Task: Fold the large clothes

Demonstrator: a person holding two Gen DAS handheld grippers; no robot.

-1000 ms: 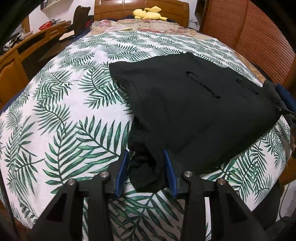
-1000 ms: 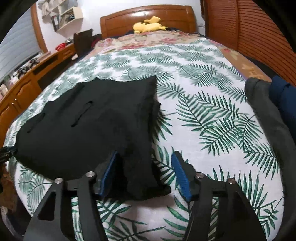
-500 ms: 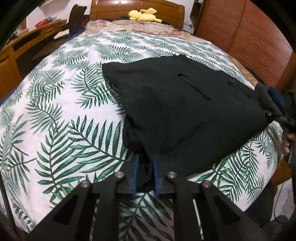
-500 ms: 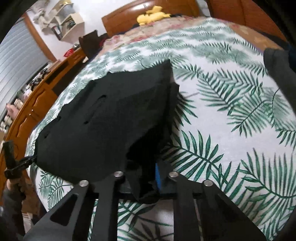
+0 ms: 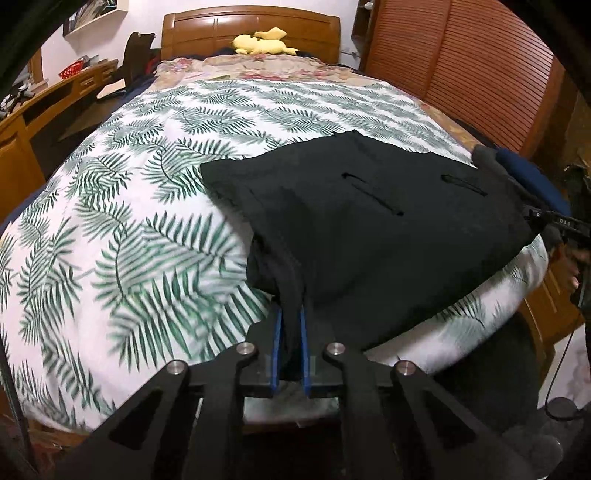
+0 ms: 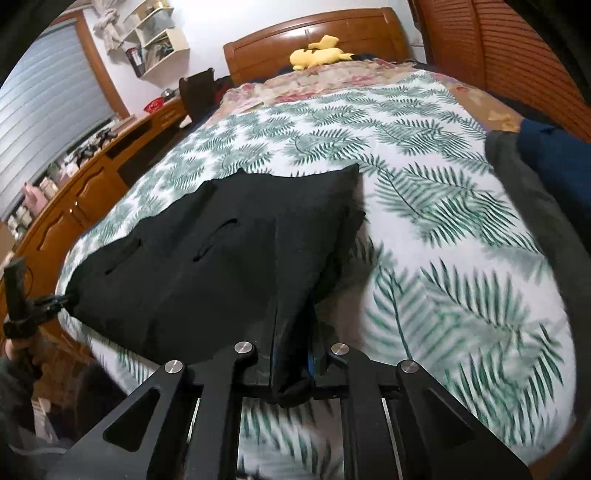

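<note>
A black garment (image 5: 369,229) with two pocket slits lies on the leaf-print bed cover (image 5: 147,221), its near edge raised off the bed. In the left wrist view my left gripper (image 5: 290,332) is shut on the garment's near left corner, the cloth pinched between the blue pads (image 5: 275,343). In the right wrist view my right gripper (image 6: 291,354) is shut on the other near corner of the black garment (image 6: 221,258), with a fold hanging below the jaws. The cloth is stretched between the two. Each gripper shows at the edge of the other's view: right gripper (image 5: 546,218), left gripper (image 6: 55,301).
A pile of grey and navy clothes (image 6: 535,206) lies on the bed's right side. A yellow plush toy (image 5: 262,42) rests by the wooden headboard (image 5: 251,22). A wooden desk (image 5: 37,122) runs along the left and slatted wardrobe doors (image 5: 461,74) along the right.
Both grippers went from open around the garment's near corners to shut on them. They then drew back and up, lifting the near edge off the bed.
</note>
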